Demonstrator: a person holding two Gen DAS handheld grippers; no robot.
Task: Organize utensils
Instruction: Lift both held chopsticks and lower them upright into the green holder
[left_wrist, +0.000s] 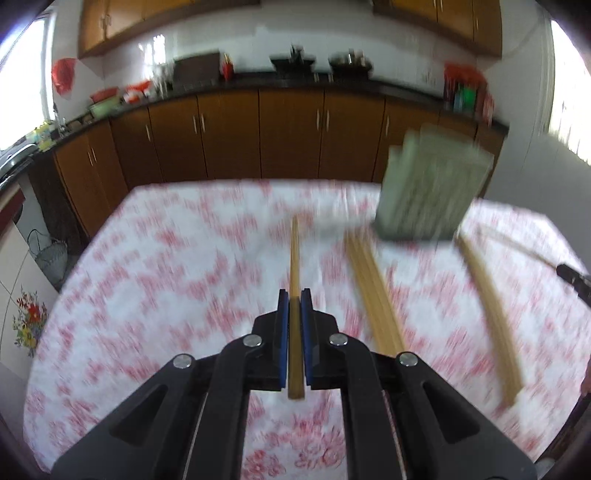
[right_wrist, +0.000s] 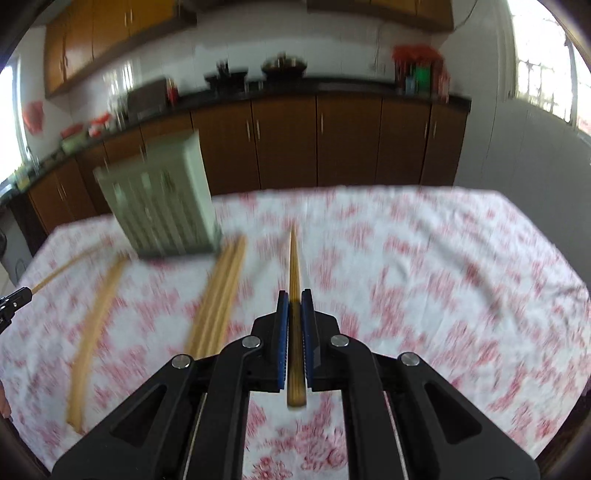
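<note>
My left gripper (left_wrist: 294, 295) is shut on a single wooden chopstick (left_wrist: 294, 254) that points forward above the table. My right gripper (right_wrist: 294, 295) is shut on another wooden chopstick (right_wrist: 294, 258) in the same way. A pale green slatted utensil holder (left_wrist: 432, 184) (right_wrist: 162, 199) stands on the table between the two grippers. A bundle of several chopsticks (left_wrist: 373, 291) (right_wrist: 219, 299) lies in front of it. Another pair of chopsticks (left_wrist: 487, 317) (right_wrist: 96, 325) lies beside the bundle. Each view catches the other gripper's tip at its edge: the right one (left_wrist: 574, 278), the left one (right_wrist: 13, 301). Both views are motion-blurred.
The table (left_wrist: 166, 277) (right_wrist: 443, 277) wears a white cloth with a red floral print. Brown kitchen cabinets (left_wrist: 288, 133) and a dark counter with pots and bottles run behind it. A wire basket (left_wrist: 50, 253) sits on the floor at the left.
</note>
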